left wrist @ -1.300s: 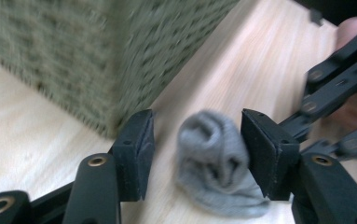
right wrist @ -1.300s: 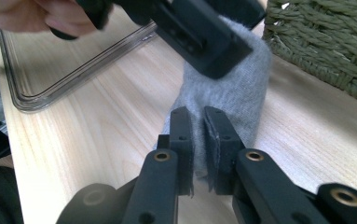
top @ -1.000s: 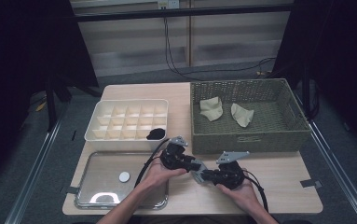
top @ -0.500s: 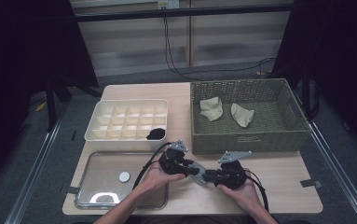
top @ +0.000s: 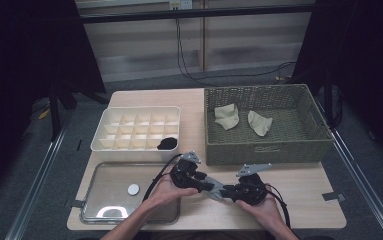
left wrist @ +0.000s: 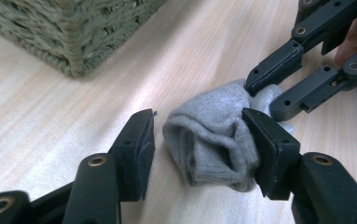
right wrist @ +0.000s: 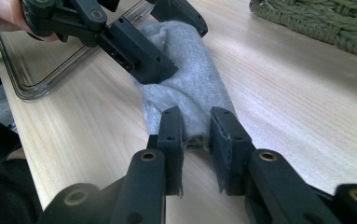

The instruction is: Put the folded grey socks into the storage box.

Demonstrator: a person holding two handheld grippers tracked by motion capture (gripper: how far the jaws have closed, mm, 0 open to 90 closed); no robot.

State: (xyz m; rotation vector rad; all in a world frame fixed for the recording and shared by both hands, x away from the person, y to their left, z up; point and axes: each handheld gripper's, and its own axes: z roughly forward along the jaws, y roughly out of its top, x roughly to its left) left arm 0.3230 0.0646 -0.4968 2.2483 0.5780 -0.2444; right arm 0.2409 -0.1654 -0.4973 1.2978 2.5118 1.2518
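Observation:
A small grey sock [top: 217, 191] lies rolled on the wooden table near its front edge, between my two grippers. In the left gripper view the sock [left wrist: 209, 140] sits between my left gripper's [left wrist: 199, 128] open jaws; the right jaw touches it, the left jaw stands apart. My right gripper [right wrist: 197, 119] is shut on the sock's [right wrist: 185, 79] near end. The right gripper [left wrist: 265, 97] pinches the far end in the left gripper view. In the high view the left gripper [top: 210, 186] and right gripper [top: 227, 193] point at each other.
A woven basket [top: 264, 150] at the back right holds two beige cloths [top: 227, 116] [top: 259, 122]. A white divided box [top: 136, 152] holds a black item [top: 167, 143]. A metal tray [top: 104, 215] at front left carries a small white disc [top: 133, 189].
Both grippers have shifted slightly toward the table's front edge, keeping the sock between them.

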